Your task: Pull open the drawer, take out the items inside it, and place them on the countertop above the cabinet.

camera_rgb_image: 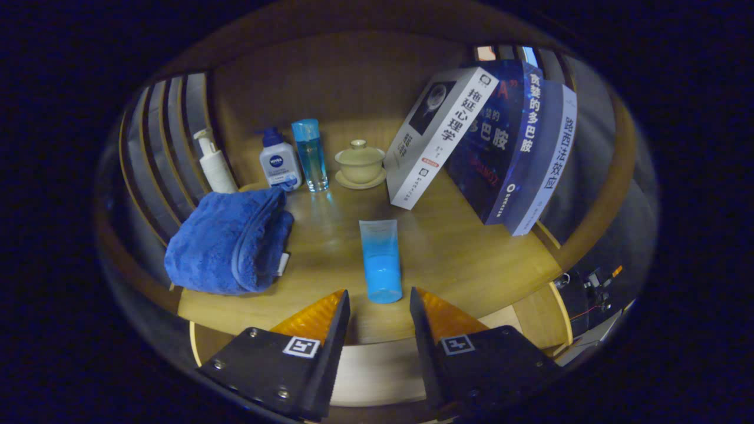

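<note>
Blue and translucent, a tube (380, 259) is lying flat on the wooden tabletop (459, 253), cap end just ahead of the gripper (380, 306), likely one drawer item set down. Its jaws are standing apart, holding nothing, the tube just beyond the gap. Along the back edge bottles (280, 162) and a lidded cup (360, 162) are standing upright; books (500, 147) are leaning at the right edge, and a folded blue towel (230, 241) is sitting at the left edge.
</note>
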### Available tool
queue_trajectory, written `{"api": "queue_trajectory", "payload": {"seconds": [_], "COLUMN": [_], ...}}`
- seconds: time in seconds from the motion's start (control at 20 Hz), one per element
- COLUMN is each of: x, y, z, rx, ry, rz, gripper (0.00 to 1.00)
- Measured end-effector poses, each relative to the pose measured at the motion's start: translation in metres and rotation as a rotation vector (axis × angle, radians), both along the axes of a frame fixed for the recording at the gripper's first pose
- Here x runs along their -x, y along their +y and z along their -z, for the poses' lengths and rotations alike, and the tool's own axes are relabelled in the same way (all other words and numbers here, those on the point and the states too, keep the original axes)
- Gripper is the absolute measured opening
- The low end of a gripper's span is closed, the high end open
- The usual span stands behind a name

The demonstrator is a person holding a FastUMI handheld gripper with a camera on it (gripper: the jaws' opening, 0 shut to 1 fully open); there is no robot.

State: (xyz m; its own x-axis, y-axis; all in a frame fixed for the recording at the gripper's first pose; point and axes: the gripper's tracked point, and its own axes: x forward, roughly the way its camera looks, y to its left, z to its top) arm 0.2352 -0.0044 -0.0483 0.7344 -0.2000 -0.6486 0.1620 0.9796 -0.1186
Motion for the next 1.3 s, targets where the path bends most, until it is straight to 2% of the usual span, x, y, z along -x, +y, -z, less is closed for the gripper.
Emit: {"api": "queue_trajectory", "payload": {"seconds": [0.35, 0.6, 0.85, 0.9, 0.95, 1.1, 1.3], "x": [0.041, 0.082, 0.13, 0.139, 0.149, 0.18, 0.213], "y": [0.013, 0.02, 0.022, 0.022, 0.025, 0.021, 0.025], "z": [-0.028, -0.044, -0.066, -0.07, -0.071, -0.063, -0.03], "rx": [-0.009, -0.023, 0.027, 0.029, 0.025, 0.043, 0.071], "ry": [-0.168, -0.34, -0.49, -0.524, -0.554, -0.582, -0.552], "rz": [-0.038, -0.056, -0.069, -0.069, -0.077, -0.069, -0.097], "gripper": [0.6, 0.6, 0.6, 0.69, 0.72, 0.72, 0.98]}}
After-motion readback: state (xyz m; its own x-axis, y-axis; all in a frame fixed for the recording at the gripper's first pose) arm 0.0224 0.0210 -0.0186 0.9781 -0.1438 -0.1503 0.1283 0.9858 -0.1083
